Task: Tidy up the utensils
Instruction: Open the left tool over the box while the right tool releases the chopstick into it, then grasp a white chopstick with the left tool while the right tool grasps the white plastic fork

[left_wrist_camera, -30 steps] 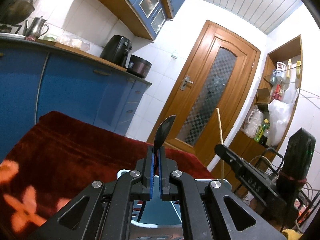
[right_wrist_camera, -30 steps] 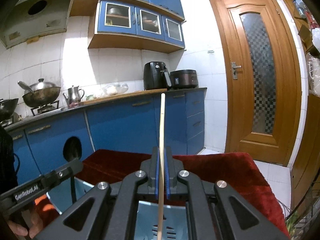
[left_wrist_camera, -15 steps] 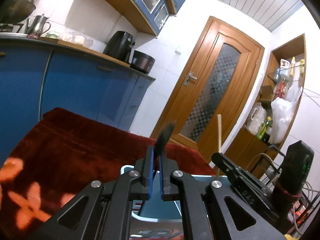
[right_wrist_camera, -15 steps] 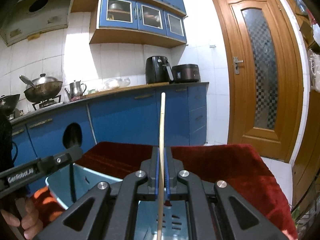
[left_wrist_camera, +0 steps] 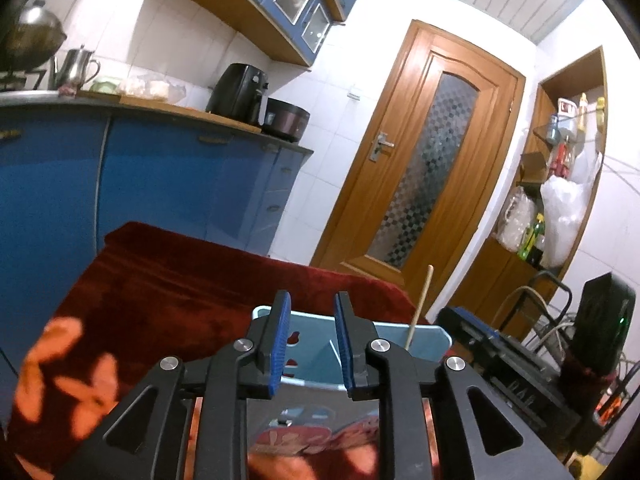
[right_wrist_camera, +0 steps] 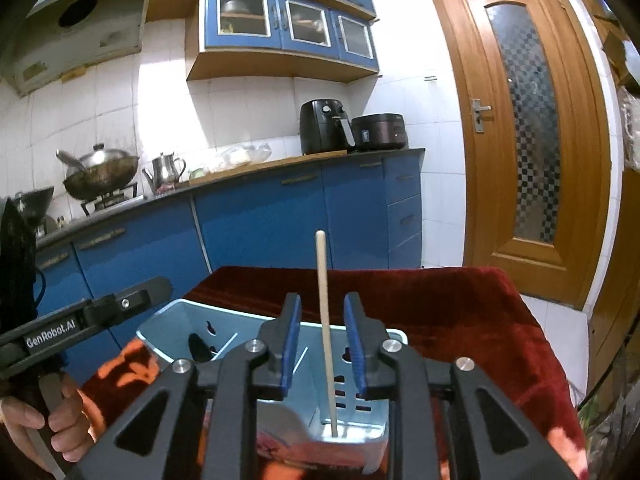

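Hovering over a light-blue plastic utensil holder (right_wrist_camera: 362, 432) that sits on a dark red floral cloth (left_wrist_camera: 168, 292), both grippers have their blue pads parted with nothing pressed between them. Right gripper (right_wrist_camera: 320, 340): jaws have just been opening; a wooden chopstick (right_wrist_camera: 326, 320) stands between the pads but touches neither, its lower end down in the holder's near compartment, its top leaning slightly left. Vent slots show on the inner wall of that compartment. Left gripper (left_wrist_camera: 310, 338): jaws have just been opening too, gap empty, only the holder's divider and far wall seen through it. In the right wrist view a dark utensil (right_wrist_camera: 198, 346) sits low in the holder's left compartment; what it is exactly I cannot tell. Left wrist view shows the same chopstick (left_wrist_camera: 420, 306) sticking up from the right side of the holder (left_wrist_camera: 424, 334), just beside the right gripper's black body (left_wrist_camera: 504, 368). Right wrist view catches the left gripper's arm, labelled GenRobot.AI, at lower left, with the person's hand (right_wrist_camera: 36, 420) wrapped around its handle. Background: blue base cabinets (right_wrist_camera: 288, 220), black air fryer (right_wrist_camera: 324, 126) and rice cooker (right_wrist_camera: 380, 132) touching side by side on the counter, steel kettle (right_wrist_camera: 164, 168), wok (right_wrist_camera: 100, 170) on stove, wooden door (right_wrist_camera: 524, 128) with chequered glass.
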A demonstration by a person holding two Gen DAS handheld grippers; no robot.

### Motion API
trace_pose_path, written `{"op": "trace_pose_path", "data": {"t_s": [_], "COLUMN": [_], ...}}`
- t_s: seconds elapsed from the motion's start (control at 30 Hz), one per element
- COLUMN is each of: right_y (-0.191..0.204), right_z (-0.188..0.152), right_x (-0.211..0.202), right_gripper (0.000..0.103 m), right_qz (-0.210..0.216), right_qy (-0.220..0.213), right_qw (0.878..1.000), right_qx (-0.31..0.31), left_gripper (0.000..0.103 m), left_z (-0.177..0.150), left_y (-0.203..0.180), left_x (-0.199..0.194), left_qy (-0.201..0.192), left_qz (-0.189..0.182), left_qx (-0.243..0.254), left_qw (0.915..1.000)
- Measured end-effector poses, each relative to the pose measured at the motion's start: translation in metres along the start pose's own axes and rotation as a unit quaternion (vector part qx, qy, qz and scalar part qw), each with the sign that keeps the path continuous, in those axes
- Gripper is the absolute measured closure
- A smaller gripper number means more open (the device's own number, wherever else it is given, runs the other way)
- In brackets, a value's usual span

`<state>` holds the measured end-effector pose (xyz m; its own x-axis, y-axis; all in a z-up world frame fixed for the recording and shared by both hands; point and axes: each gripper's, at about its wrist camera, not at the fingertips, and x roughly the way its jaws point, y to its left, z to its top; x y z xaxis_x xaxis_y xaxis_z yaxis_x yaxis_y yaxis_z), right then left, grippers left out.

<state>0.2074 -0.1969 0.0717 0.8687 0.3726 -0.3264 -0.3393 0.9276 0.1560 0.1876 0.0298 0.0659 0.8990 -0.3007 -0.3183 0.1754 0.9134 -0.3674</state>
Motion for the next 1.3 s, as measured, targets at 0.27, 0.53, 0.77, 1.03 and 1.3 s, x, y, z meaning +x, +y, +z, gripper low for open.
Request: {"op": "trace_pose_path", "data": {"t_s": [0.27,0.53,0.77,1.03,1.3], "right_y": [0.002,0.011,0.017,0.016,0.012], "right_z": [0.004,-0.002,-0.017,-0.036,-0.063], "right_x": [-0.043,-0.075,-0.097,-0.102,-0.091], "right_gripper": [0.077,0.077,0.077,0.077,0.077], "right_qz": [-0.001,0.006,-0.011,-0.022,-0.030], "right_qy": [0.005,0.038,0.084,0.151,0.246], "right_qw": [1.000,0.999,0.996,0.987,0.968], "right_qx": [0.013,0.026,0.037,0.042,0.036], "left_gripper": [0.080,0.080,0.080,0.080,0.080], "left_z": [-0.003,-0.009,-0.017,-0.034,-0.058], "left_y": [-0.003,-0.006,-0.001,0.007,0.009], "left_x": [-0.026,-0.055,-0.075,-0.078,-0.069], "left_qy": [0.029,0.060,0.094,0.172,0.249], "left_qz": [0.017,0.038,0.061,0.078,0.087], "left_qx": [0.013,0.033,0.045,0.056,0.068], "left_qw": [0.9993,0.9969,0.9926,0.9804,0.9623]}}
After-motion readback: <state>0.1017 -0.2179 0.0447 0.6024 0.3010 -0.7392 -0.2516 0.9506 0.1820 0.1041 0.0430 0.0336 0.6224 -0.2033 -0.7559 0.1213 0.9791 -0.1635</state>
